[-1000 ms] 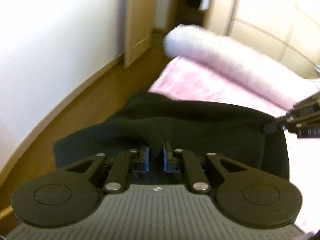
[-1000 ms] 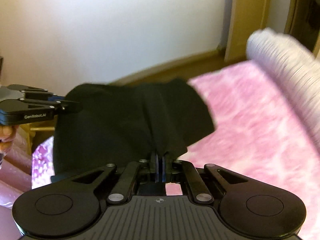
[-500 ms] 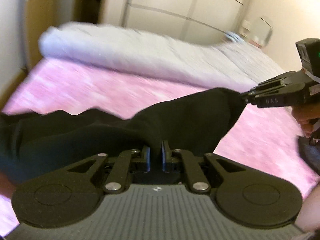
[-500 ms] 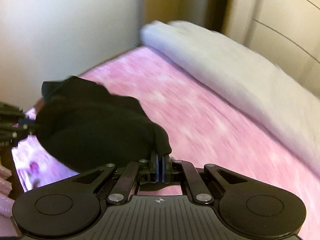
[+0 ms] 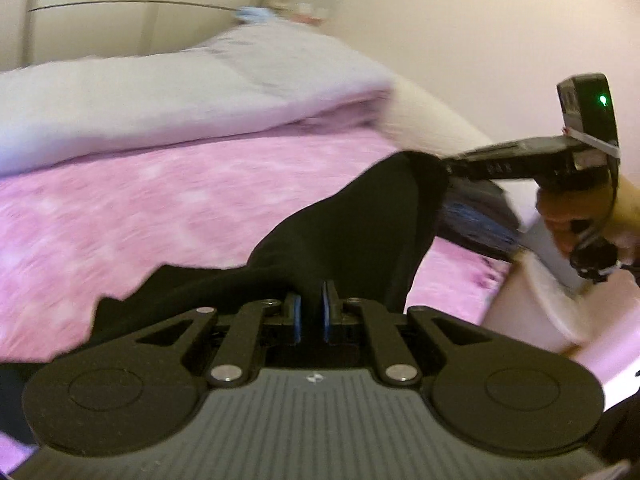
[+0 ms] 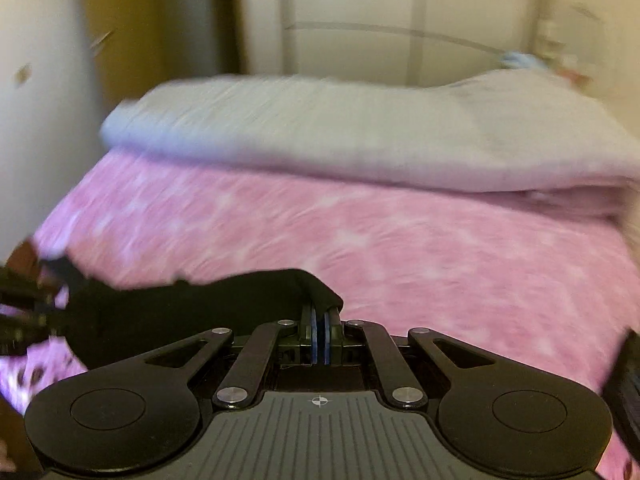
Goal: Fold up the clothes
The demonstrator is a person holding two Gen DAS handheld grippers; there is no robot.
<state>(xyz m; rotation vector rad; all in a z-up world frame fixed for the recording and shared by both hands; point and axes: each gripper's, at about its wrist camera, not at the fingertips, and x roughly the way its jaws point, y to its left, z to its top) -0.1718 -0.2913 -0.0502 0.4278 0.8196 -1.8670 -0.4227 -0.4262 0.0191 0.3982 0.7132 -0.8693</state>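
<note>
Both grippers clamp the same black garment (image 5: 360,232), held stretched between them above the bed (image 5: 140,216).

Left wrist view: left gripper (image 5: 311,312) is closed on a bunched edge of the black cloth, blue-padded fingers (image 5: 296,318) nearly together with fabric pinched between. The cloth rises from the fingers up and to the right, to the right gripper (image 5: 452,168), which grips its far corner. A hand (image 5: 568,216) holds that gripper's handle at the right edge; a green light shows on the unit on top. The rest of the garment hangs down to the left, over the pink patterned bedspread (image 5: 120,208). Dark blue cloth (image 5: 476,224) lies on the bed just below the right gripper, kind unclear because of blur.

Right wrist view: right gripper (image 6: 320,334) is closed on a folded edge of the black garment (image 6: 192,308), fingers (image 6: 315,336) almost touching with cloth wrapped over the tips. The garment runs left in a low band to the left gripper (image 6: 52,312) at the left edge, blurred, grip not readable in this view.

A pale rolled blanket (image 6: 360,136) lies across the far side of the bed, well apart from the garment. Closet doors (image 6: 400,16) stand behind. Heavy motion blur in both views.
</note>
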